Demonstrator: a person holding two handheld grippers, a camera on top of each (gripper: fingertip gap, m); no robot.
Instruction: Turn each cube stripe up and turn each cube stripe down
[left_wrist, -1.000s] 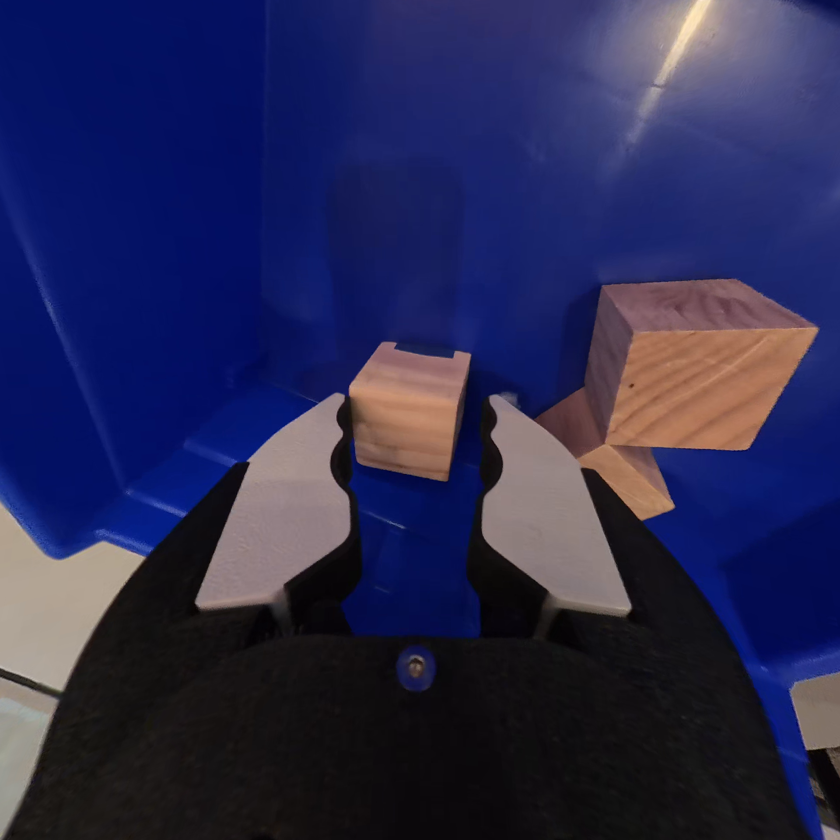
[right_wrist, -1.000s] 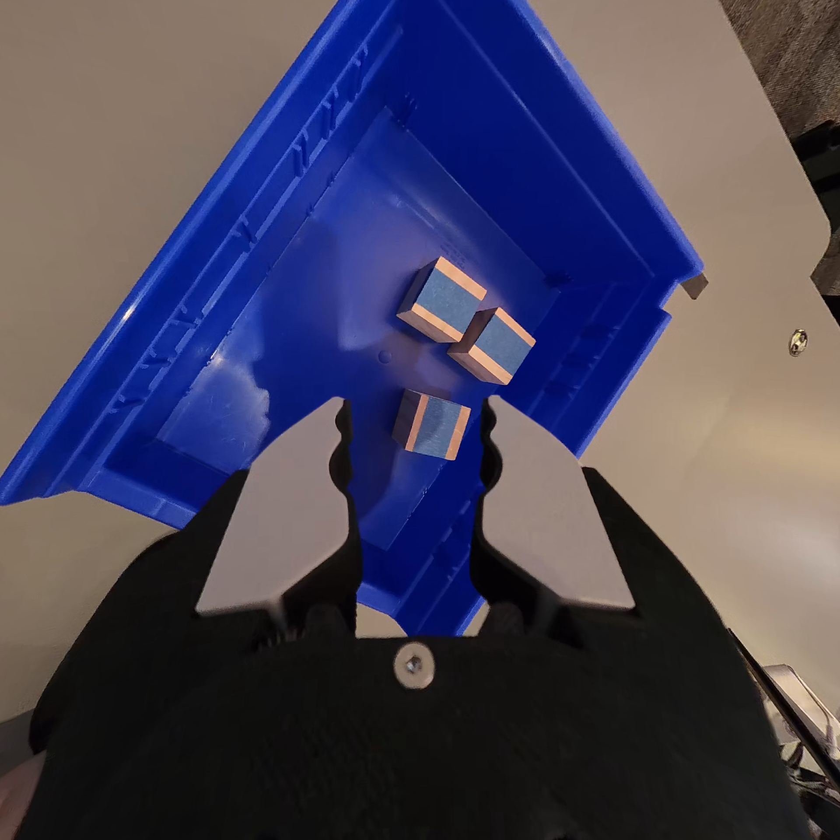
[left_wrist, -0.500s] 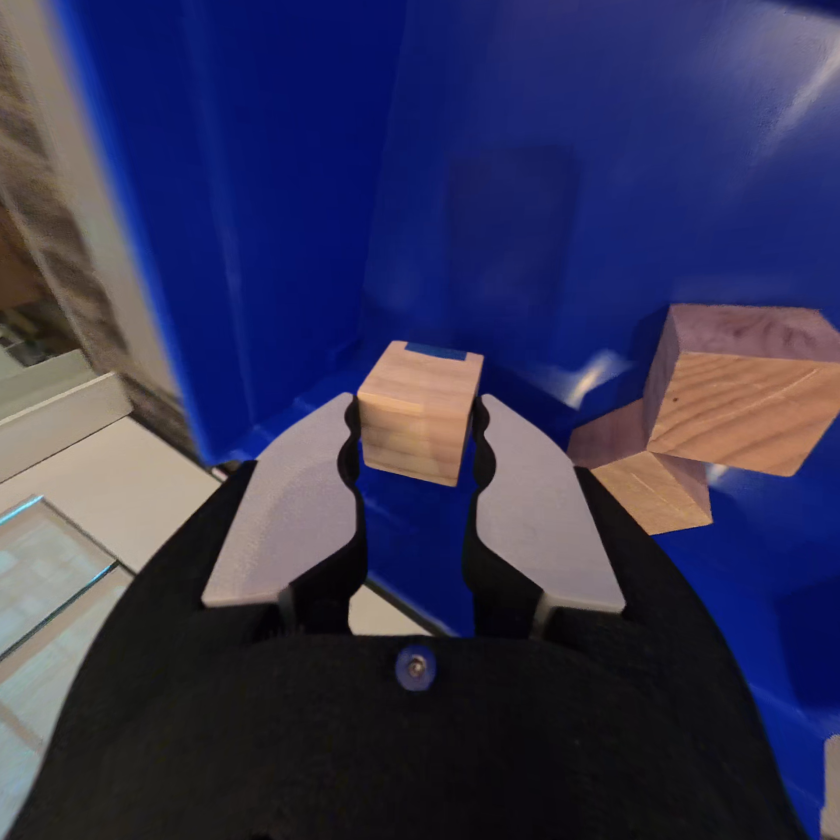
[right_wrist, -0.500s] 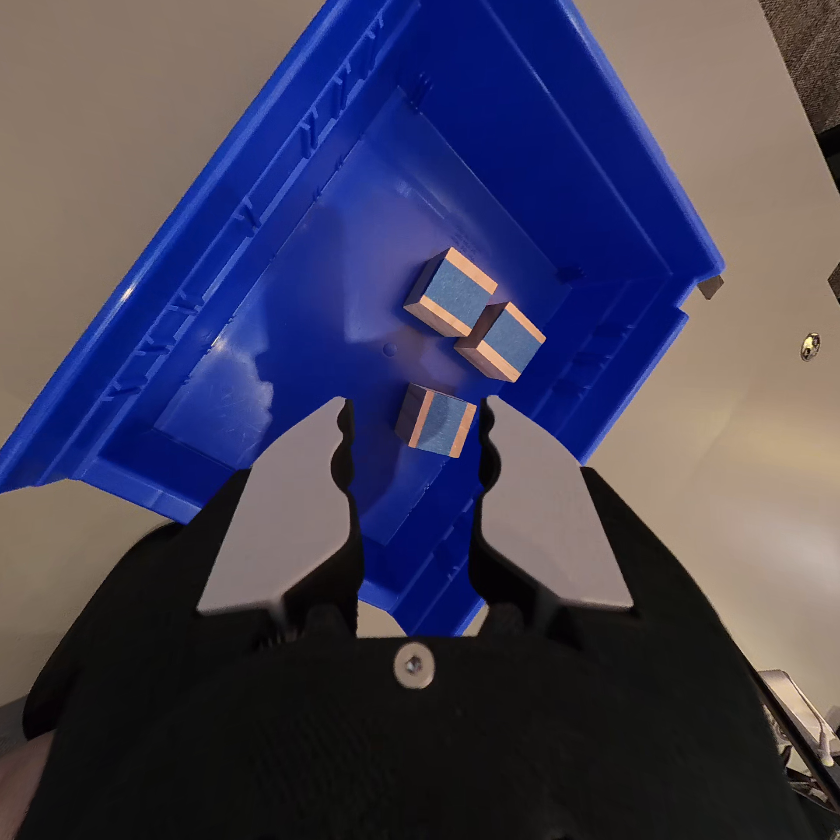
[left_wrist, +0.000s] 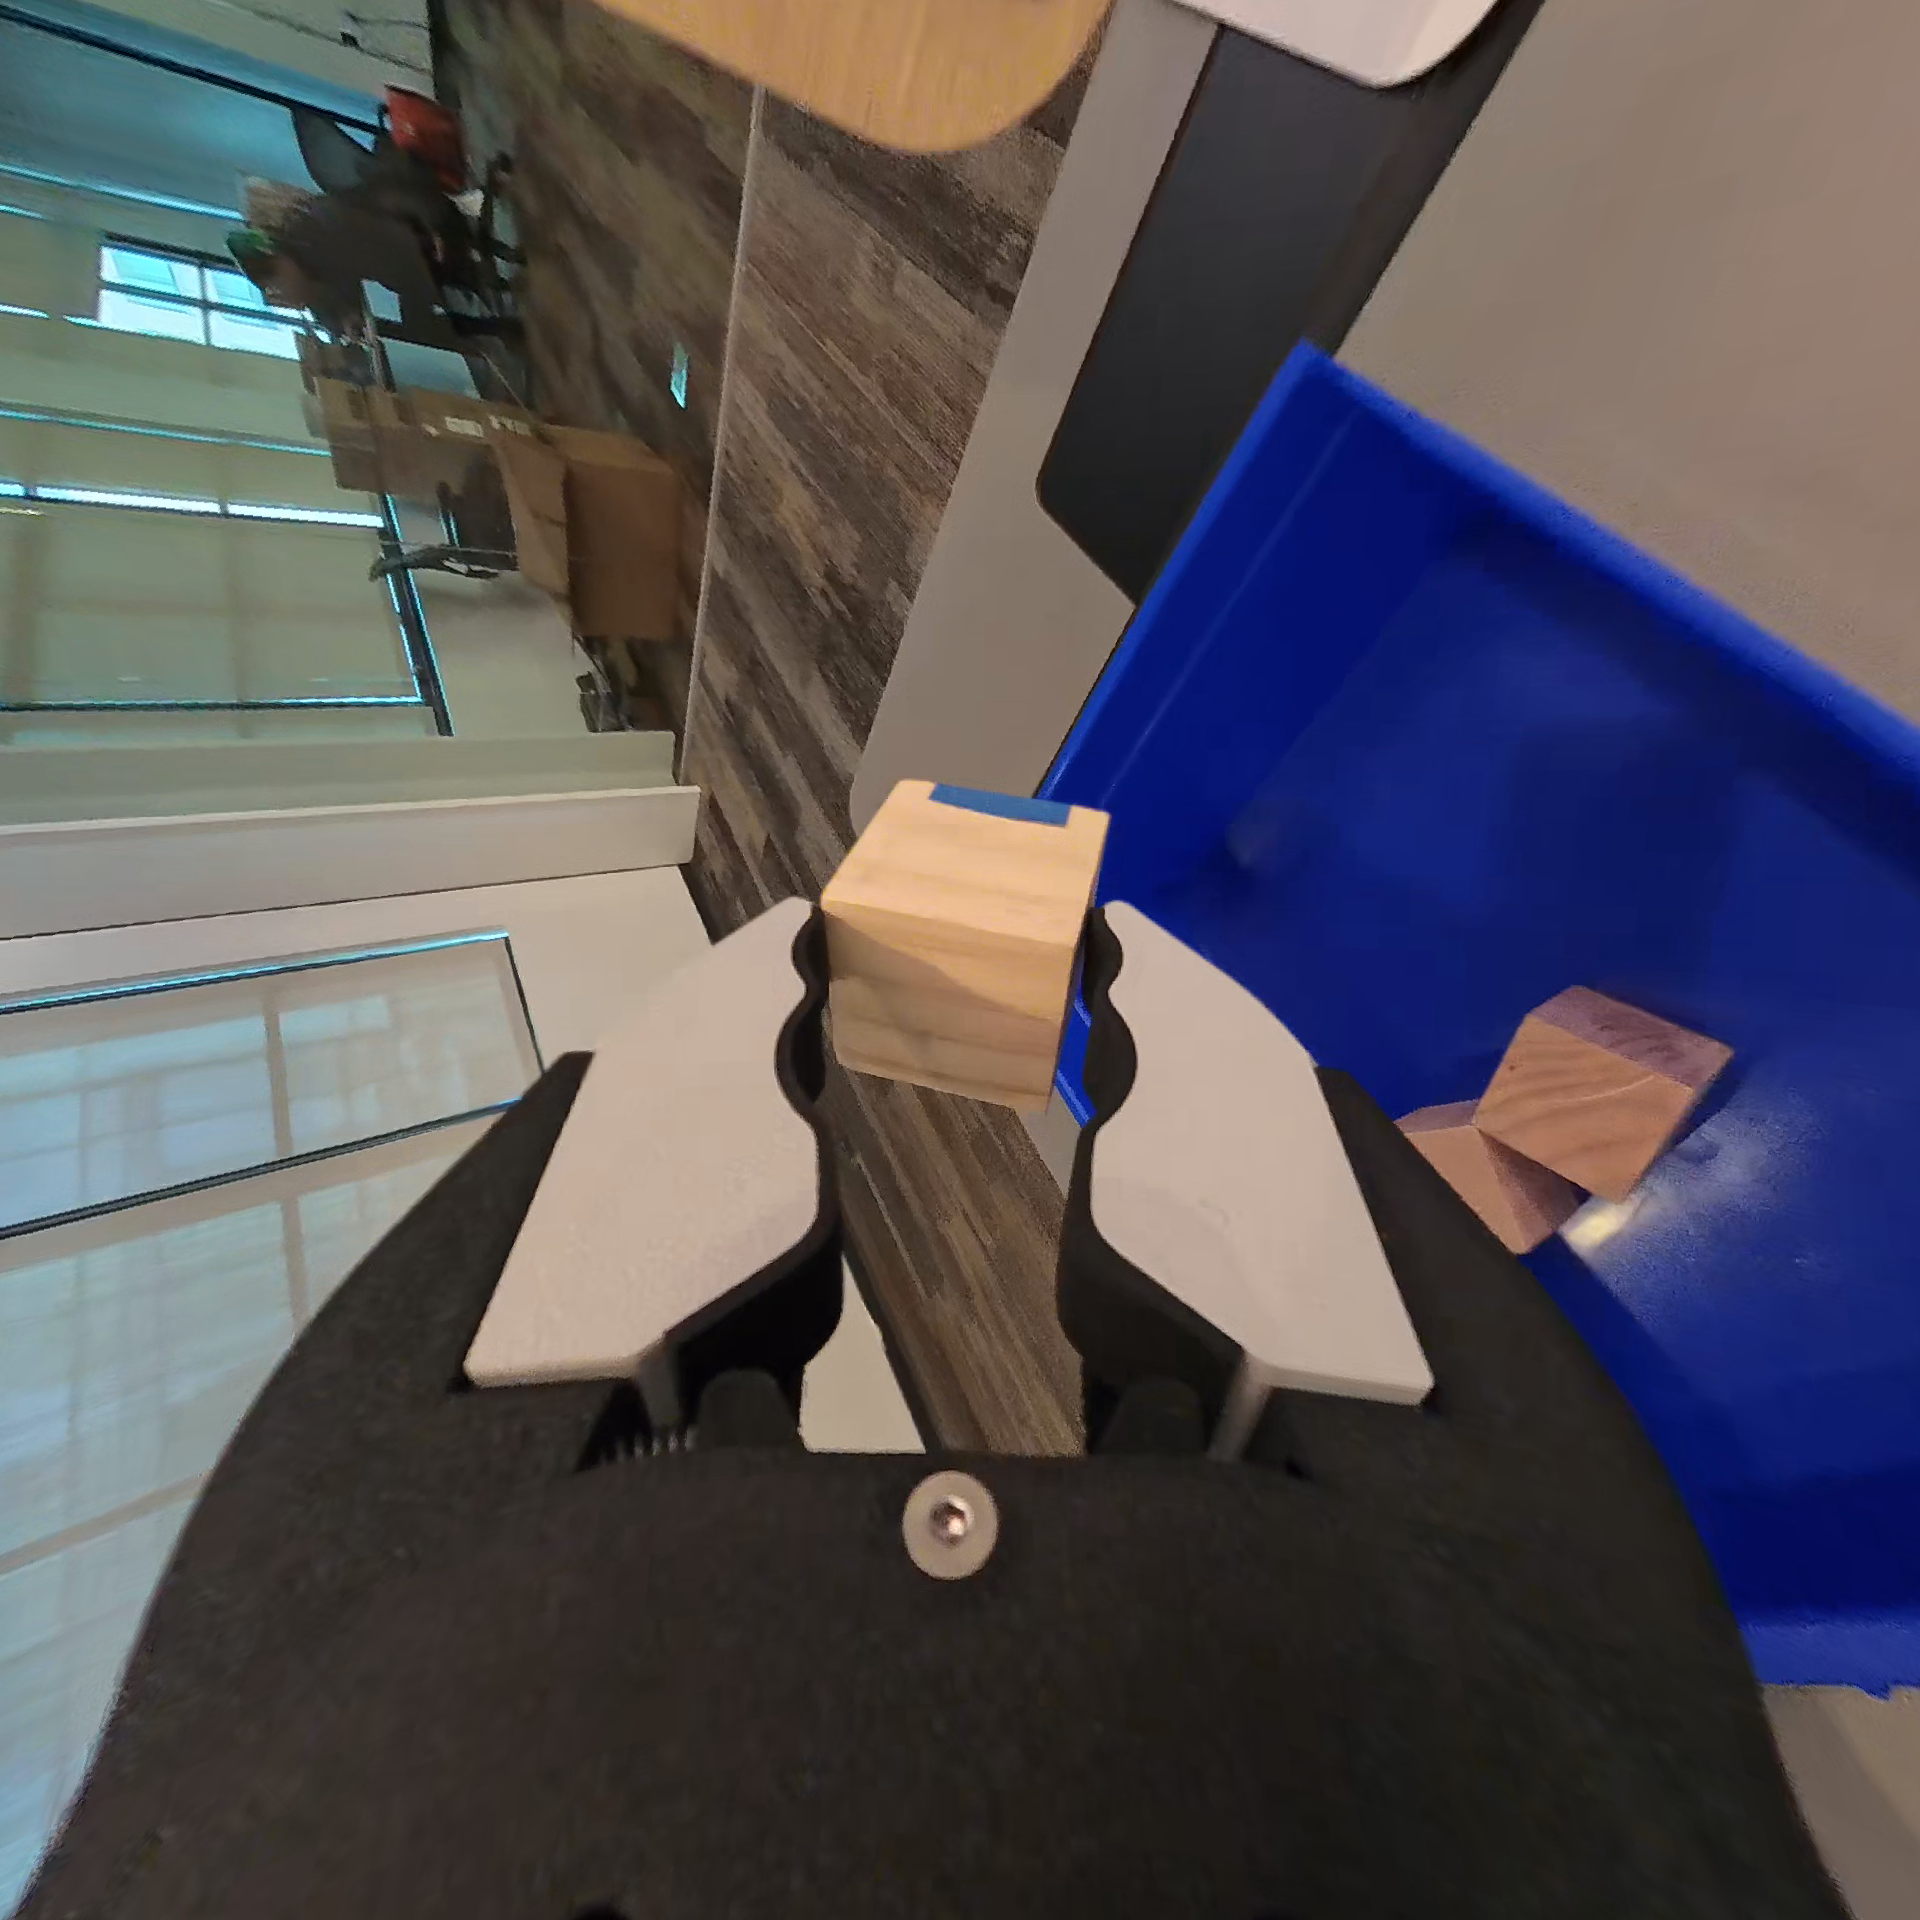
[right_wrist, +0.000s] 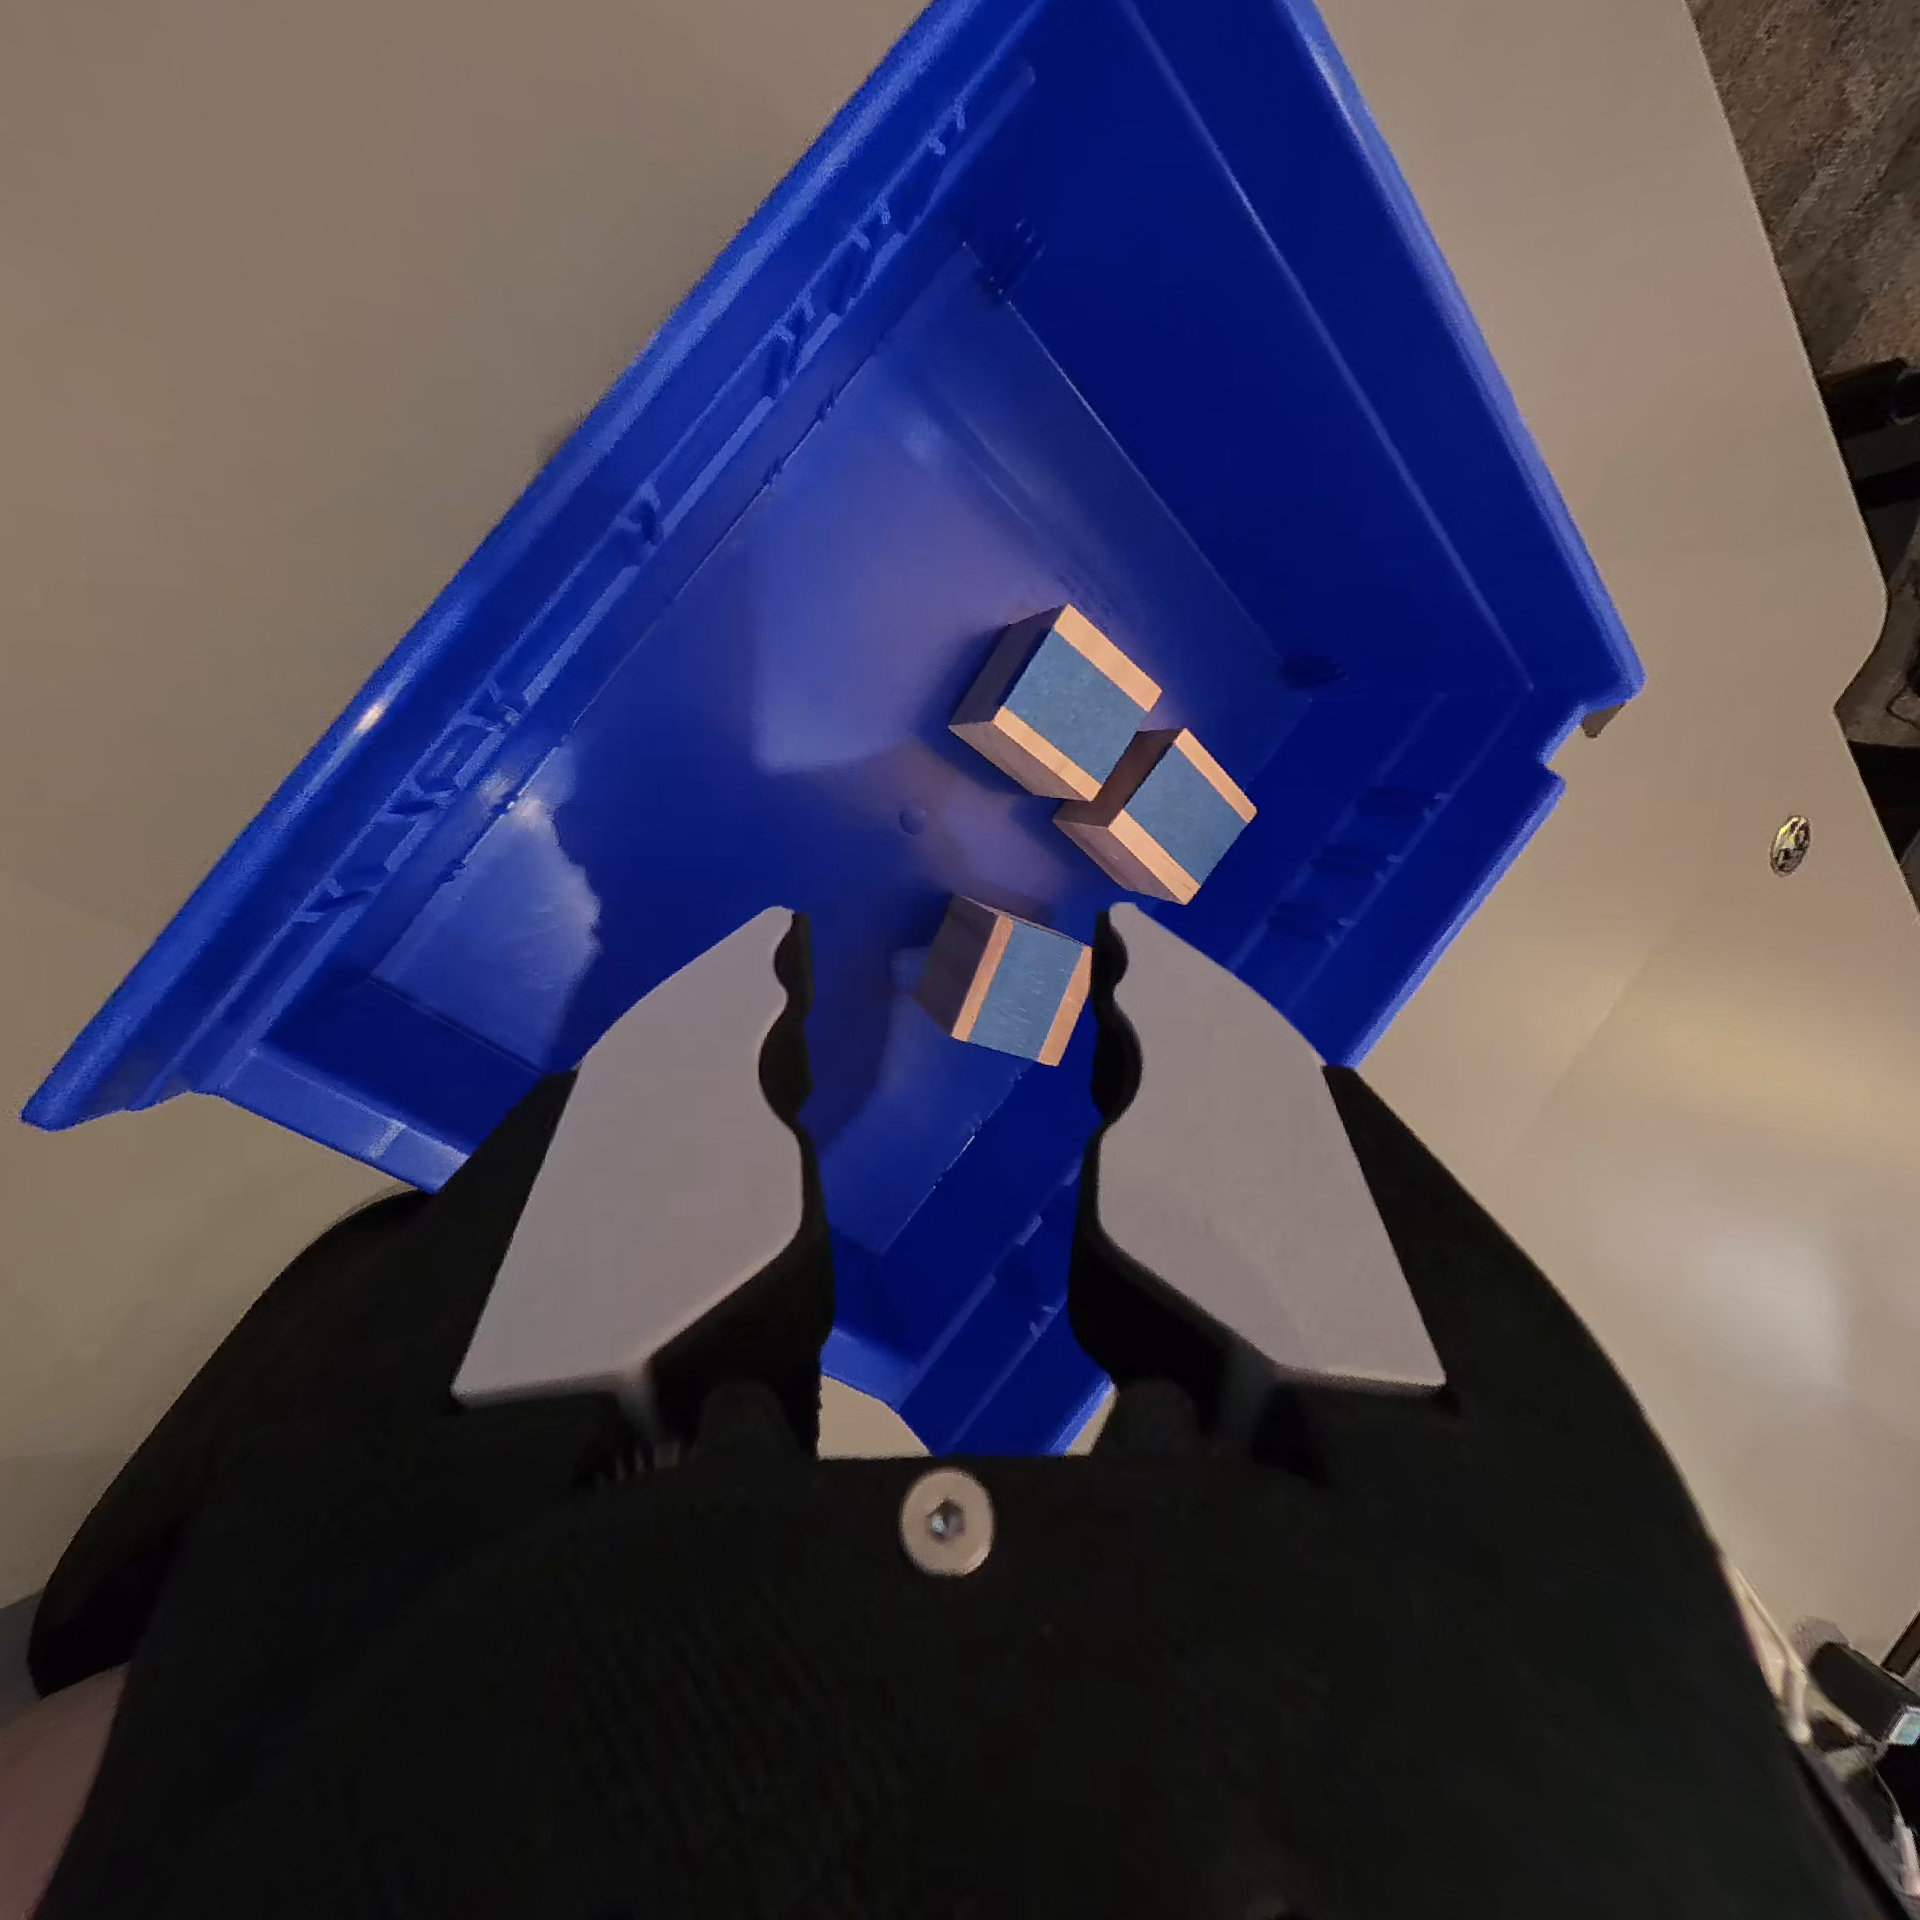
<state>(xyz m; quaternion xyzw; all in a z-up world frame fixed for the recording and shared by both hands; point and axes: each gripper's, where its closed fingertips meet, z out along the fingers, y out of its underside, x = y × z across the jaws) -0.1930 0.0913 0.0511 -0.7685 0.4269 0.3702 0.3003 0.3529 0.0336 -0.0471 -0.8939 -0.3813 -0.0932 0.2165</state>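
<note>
My left gripper (left_wrist: 956, 925) is shut on a pale wooden cube (left_wrist: 961, 966) and holds it in the air, left of a blue bin (left_wrist: 1455, 727). A blue stripe shows on the cube's far top face. Two more cubes (left_wrist: 1590, 1091) (left_wrist: 1475, 1184) lean together inside that bin with only plain wood faces showing. My right gripper (right_wrist: 945, 935) is open and empty above a blue bin (right_wrist: 623, 644). Three cubes lie in it with the blue stripe up: two touching (right_wrist: 1055, 701) (right_wrist: 1158, 816), and one (right_wrist: 1008, 982) seen between my fingertips.
The bins rest on a grey table (right_wrist: 312, 312) whose edge runs down the right of the right wrist view. A dark panel (left_wrist: 1164, 364), carpet floor (left_wrist: 831, 416) and a glass railing (left_wrist: 260, 1039) lie beyond the held cube.
My left gripper closed on the cube and lifted it up out of the bin, and the view swung off to the room. My right gripper stayed open and hardly moved.
</note>
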